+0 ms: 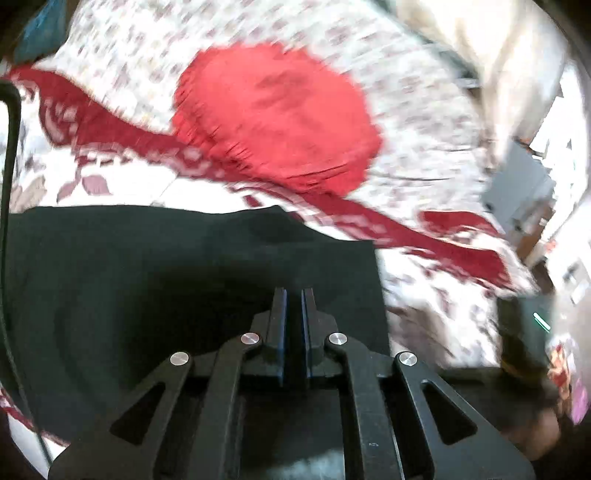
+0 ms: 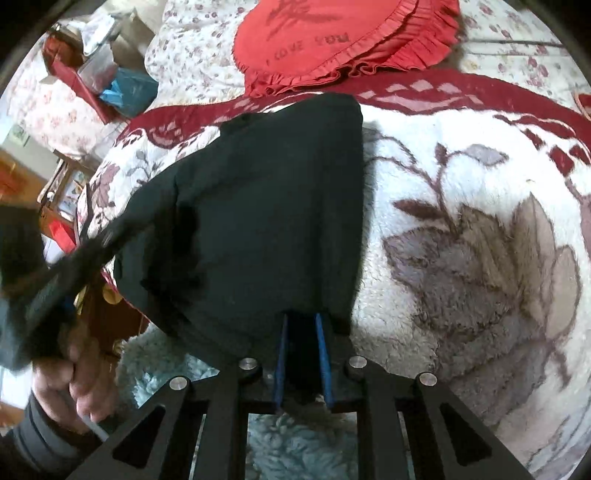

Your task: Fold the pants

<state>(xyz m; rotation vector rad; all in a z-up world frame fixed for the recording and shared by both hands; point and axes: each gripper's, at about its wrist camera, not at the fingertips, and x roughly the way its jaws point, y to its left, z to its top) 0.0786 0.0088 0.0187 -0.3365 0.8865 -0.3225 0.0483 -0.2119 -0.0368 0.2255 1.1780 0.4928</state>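
Observation:
Black pants (image 2: 258, 206) lie folded on a fleecy white blanket with grey leaf shapes (image 2: 480, 240). My right gripper (image 2: 302, 317) is shut on their near edge, with black cloth filling the gap between its blue pads (image 2: 282, 354). In the left wrist view the pants (image 1: 147, 277) spread wide and dark just under my left gripper (image 1: 293, 291). Its fingers stand almost together with dark cloth in the narrow slit. A hand (image 2: 85, 387) carries that gripper at the pants' left side, where it is blurred.
A red frilled heart cushion (image 2: 332, 33) (image 1: 273, 118) rests on the bed beyond the pants. A red patterned band (image 2: 461, 92) crosses the blanket. Boxes and bags (image 2: 92, 66) crowd the far left. A black cable (image 1: 7, 184) hangs at the left edge. The bed drops off at the right (image 1: 517, 288).

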